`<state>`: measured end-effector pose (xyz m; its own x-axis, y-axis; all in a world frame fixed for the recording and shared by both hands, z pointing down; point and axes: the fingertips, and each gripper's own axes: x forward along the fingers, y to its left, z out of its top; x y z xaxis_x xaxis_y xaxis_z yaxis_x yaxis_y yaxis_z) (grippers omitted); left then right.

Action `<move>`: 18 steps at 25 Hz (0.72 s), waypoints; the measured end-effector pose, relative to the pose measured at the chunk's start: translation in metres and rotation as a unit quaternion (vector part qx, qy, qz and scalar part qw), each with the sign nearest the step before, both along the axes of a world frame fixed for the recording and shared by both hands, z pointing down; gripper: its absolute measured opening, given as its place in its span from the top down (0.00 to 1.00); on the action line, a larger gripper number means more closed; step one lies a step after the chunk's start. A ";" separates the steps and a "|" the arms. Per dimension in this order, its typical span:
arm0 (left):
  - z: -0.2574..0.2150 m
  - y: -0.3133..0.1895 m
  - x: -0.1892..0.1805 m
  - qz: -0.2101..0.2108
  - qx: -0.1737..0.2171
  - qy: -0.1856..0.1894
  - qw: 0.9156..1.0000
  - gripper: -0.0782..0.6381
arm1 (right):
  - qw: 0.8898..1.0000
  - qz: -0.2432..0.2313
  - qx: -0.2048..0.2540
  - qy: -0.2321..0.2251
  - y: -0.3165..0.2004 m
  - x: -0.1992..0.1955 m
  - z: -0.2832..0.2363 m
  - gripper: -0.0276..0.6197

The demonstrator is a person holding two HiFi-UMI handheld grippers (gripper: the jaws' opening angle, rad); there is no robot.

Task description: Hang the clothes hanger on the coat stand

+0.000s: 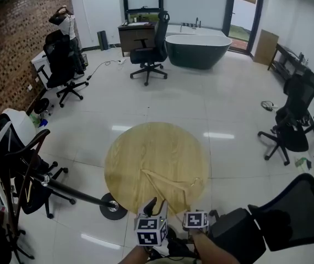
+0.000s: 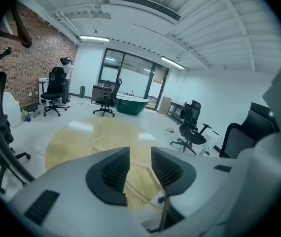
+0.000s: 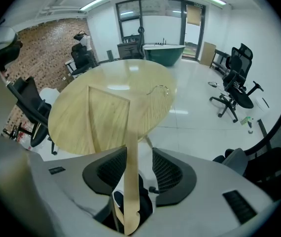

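A wooden clothes hanger (image 1: pixel 171 181) with a thin metal hook (image 1: pixel 193 183) lies flat on the near part of the round wooden table (image 1: pixel 146 147). My right gripper (image 1: pixel 194 216) points steeply down at the table's near edge. In the right gripper view one hanger arm (image 3: pixel 130 157) runs between its jaws, close against the left pad, with a gap to the right pad, so my right gripper (image 3: pixel 139 167) is open. My left gripper (image 1: pixel 157 207) hovers just left of it, open and empty (image 2: pixel 140 164), with the hanger (image 2: pixel 136 182) below. The dark coat stand (image 1: pixel 14 164) rises at the left.
The coat stand's round base (image 1: pixel 113 208) sits on the floor by the table's left edge. Black office chairs stand at the lower right (image 1: pixel 281 224), right (image 1: pixel 292 125), far left (image 1: pixel 63 65) and back (image 1: pixel 151 48). A dark bathtub (image 1: pixel 198 48) is at the back.
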<state>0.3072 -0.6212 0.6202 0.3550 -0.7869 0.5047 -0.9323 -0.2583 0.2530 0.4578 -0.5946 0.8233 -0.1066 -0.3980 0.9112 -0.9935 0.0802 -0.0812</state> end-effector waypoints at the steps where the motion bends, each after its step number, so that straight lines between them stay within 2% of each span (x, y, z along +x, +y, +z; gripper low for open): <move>1: 0.001 0.000 -0.001 -0.001 -0.001 0.000 1.000 0.69 | 1.000 -0.001 0.004 0.009 -0.003 0.004 -0.001 0.70; 3: 0.002 -0.002 -0.002 -0.004 -0.002 -0.001 1.000 0.69 | 1.000 -0.007 0.004 0.001 -0.005 0.001 -0.004 0.70; 6: 0.005 -0.005 -0.005 -0.006 -0.003 0.000 1.000 0.69 | 0.998 -0.019 0.002 -0.061 -0.004 -0.027 -0.002 0.70; 10: 0.009 -0.007 -0.008 -0.005 -0.005 0.000 1.000 0.69 | 0.999 -0.044 0.004 0.013 -0.007 -0.010 0.005 0.70; 18: 0.021 -0.012 -0.010 0.002 -0.019 -0.006 1.000 0.69 | 0.997 -0.055 -0.049 0.034 -0.005 -0.013 0.031 0.70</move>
<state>0.2977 -0.6337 0.6408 0.3523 -0.7653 0.5387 -0.9341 -0.2522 0.2526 0.4445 -0.5993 0.8542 -0.0816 -0.2970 0.9514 -0.9827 0.1833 -0.0270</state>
